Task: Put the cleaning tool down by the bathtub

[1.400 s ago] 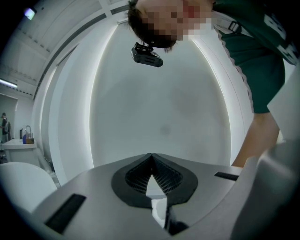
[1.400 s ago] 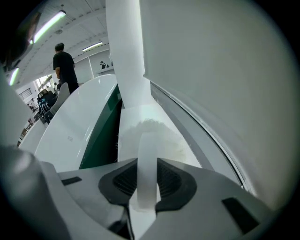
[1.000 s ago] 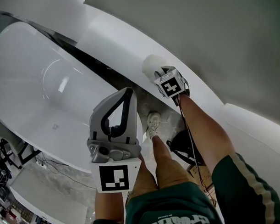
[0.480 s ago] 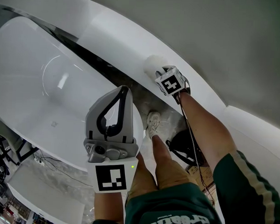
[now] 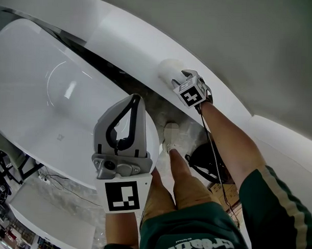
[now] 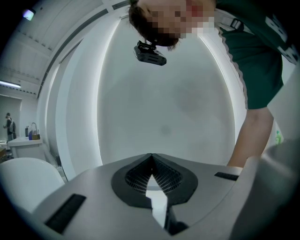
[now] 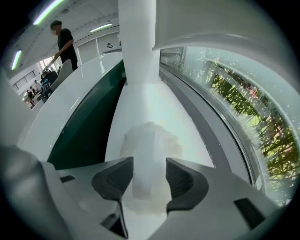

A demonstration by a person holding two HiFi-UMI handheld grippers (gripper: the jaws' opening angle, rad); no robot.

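The cleaning tool (image 5: pixel 168 71), a pale fluffy pad with a white handle, lies on the white ledge (image 5: pixel 128 49) beside the bathtub (image 5: pixel 44 92). My right gripper (image 5: pixel 177 82) points steeply down over it. In the right gripper view the tool (image 7: pixel 150 140) sits between the two dark pads (image 7: pixel 117 178). The jaws of the right gripper (image 7: pixel 150 173) have just been opening and stand open around the handle. My left gripper (image 5: pixel 135 99) hovers over the tub's rim, its tips touching, shut and holding nothing. The left gripper view shows its tips (image 6: pixel 151 157) meeting against a plain grey wall.
The person's legs and a white shoe (image 5: pixel 171 133) stand on the speckled floor between tub and ledge. A black object (image 5: pixel 206 161) with a cable lies by the feet. A white column (image 7: pixel 137 42) rises from the ledge, with a window (image 7: pixel 234 93) to its right.
The right gripper's marker cube has rolled slightly and more of the fluffy tool shows to its left on the ledge. The left gripper has hardly shifted.
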